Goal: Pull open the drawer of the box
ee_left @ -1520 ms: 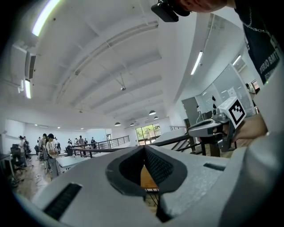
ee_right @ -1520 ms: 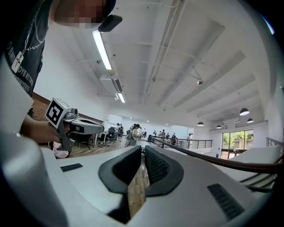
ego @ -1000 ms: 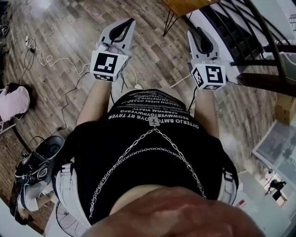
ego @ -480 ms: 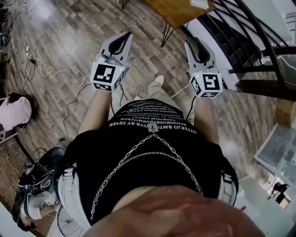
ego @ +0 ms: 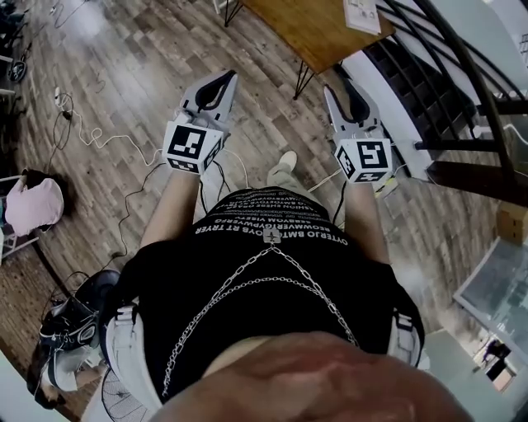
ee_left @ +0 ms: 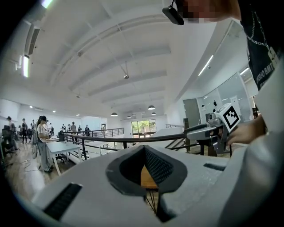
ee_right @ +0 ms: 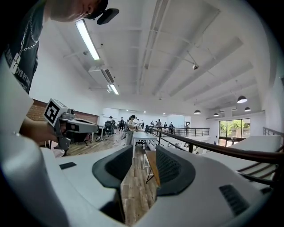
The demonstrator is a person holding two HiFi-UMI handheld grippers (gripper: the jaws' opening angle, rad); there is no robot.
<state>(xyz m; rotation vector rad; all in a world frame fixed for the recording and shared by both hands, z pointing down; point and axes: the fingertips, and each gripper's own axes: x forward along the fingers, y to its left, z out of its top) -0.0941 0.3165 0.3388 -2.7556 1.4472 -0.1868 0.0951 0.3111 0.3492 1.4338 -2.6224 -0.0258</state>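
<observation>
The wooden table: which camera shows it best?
The head view: it shows the wooden table from above, top and thin legs. The left gripper view catches a sliver; the right gripper view shows it edge-on.

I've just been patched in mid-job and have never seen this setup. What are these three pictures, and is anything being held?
There is no robot here. A person in a black shirt carries a hand-held gripper in each hand. The top-down picture comes from a camera on their head. The other two come from cameras riding on each gripper, looking along its jaws.

The left gripper has its jaws together and holds nothing. The right gripper has just been opening; its jaws stand apart with nothing between them.

Ahead stands a wooden table with a paper sheet on it. Cables trail over the wood floor, and a dark railing runs at the right. No box or drawer shows in any view, so the pull has not started.
</observation>
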